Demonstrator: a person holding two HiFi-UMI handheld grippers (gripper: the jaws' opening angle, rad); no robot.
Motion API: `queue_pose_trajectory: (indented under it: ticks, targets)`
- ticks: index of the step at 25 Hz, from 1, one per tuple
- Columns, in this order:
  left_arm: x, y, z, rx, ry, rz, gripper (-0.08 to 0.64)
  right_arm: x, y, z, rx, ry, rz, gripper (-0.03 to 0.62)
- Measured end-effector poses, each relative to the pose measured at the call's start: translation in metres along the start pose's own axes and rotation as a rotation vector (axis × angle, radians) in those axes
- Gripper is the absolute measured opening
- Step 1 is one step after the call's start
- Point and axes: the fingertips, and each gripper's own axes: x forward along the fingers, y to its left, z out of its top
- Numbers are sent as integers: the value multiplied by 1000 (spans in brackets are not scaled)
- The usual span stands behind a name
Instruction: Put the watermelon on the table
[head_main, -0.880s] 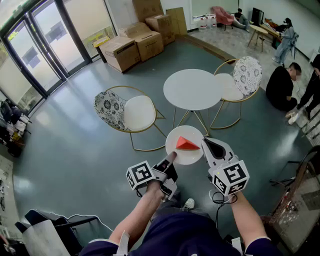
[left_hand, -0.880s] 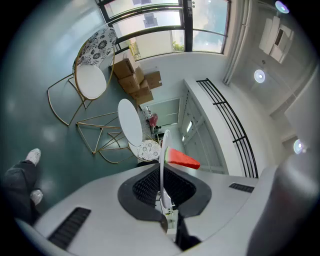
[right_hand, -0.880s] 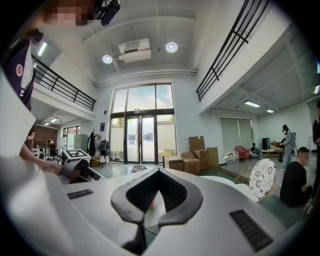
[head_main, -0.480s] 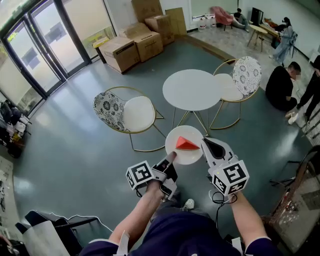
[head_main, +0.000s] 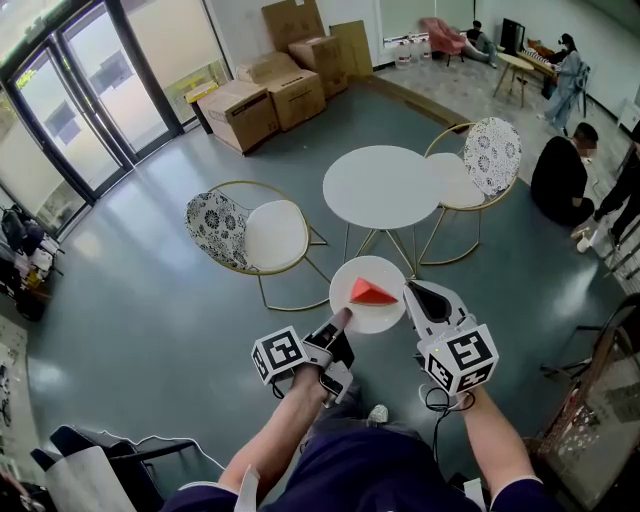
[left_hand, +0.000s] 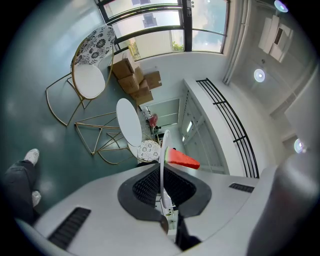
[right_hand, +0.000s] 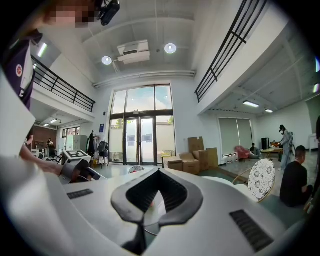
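A red watermelon slice (head_main: 372, 292) lies on a round white plate (head_main: 352, 278) held in the air in front of me. My left gripper (head_main: 339, 320) is shut on the plate's near-left rim. My right gripper (head_main: 411, 293) is shut on its right rim. The round white table (head_main: 382, 186) stands just beyond the plate. In the left gripper view the plate (left_hand: 163, 150) runs edge-on between the jaws of the left gripper (left_hand: 162, 200), with the watermelon slice (left_hand: 183, 160) past them and the table (left_hand: 129, 122) further off. In the right gripper view the right gripper (right_hand: 149, 220) clamps the plate (right_hand: 155, 207).
Two gold-framed chairs flank the table, one at the left (head_main: 258, 232) and one at the right (head_main: 482, 152). Cardboard boxes (head_main: 270, 85) are stacked by the glass doors (head_main: 80, 95). People (head_main: 562, 175) are at the far right. My shoe (head_main: 377, 412) shows on the grey floor.
The table and chairs sit slightly lower in the head view. Both grippers hold the plate as before, and the watermelon slice has not shifted on it.
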Motion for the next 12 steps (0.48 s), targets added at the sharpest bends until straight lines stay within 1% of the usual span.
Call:
queue_pose_trajectory:
  ticks: [5, 12]
  targets:
    - [22, 0, 6, -7, 5, 7, 12, 7, -22, -1, 6, 6, -7, 5]
    - [54, 5, 27, -13, 17, 4, 12, 30, -48, 0, 3, 15, -29, 5]
